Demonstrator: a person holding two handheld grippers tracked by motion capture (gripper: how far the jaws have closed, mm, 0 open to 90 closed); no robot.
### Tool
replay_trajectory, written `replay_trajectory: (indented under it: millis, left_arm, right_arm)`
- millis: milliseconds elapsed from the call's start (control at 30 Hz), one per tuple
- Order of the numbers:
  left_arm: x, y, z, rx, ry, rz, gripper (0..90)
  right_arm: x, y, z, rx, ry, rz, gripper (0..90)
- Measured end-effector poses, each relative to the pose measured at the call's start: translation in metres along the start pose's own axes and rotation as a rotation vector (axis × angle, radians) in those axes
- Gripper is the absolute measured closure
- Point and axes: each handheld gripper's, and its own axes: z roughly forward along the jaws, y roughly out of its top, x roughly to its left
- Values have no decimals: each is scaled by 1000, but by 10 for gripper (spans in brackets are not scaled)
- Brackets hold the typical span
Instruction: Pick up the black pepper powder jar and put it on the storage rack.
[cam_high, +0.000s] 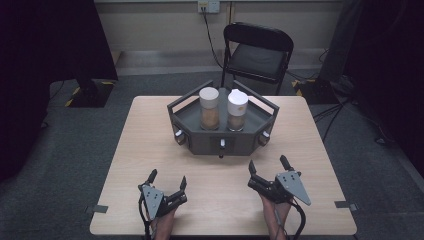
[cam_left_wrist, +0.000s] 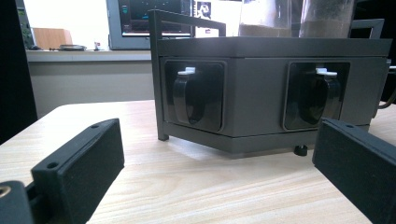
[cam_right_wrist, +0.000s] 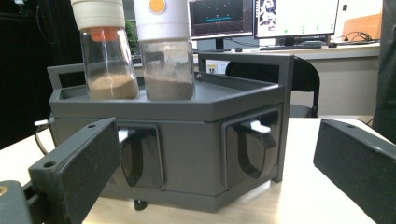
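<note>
I am holding my left tool (cam_high: 167, 180) near the front left of the table (cam_high: 150, 130), and its jaws are standing wide open with nothing in them. I am holding my right tool (cam_high: 268, 165) near the front right, and its jaws are wide open and holding nothing too. A dark grey stand (cam_high: 222, 137) is sitting far from me in the middle of the table. Two jars are standing upright on top of it, side by side. The left jar (cam_high: 209, 109) is wearing a tan lid, and the right jar (cam_high: 237, 111) is wearing a white lid. A black chair (cam_high: 257, 52) is waiting behind the table.
</note>
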Motion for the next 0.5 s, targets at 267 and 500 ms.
replay_trajectory:
  millis: [267, 500]
  left_arm:
    - [0, 0, 0, 0, 0, 0, 14]
    - [0, 0, 0, 0, 0, 0, 13]
  right_arm:
    - [2, -12, -3, 4, -18, -18, 0]
    - [3, -24, -7, 18, -33, -15, 0]
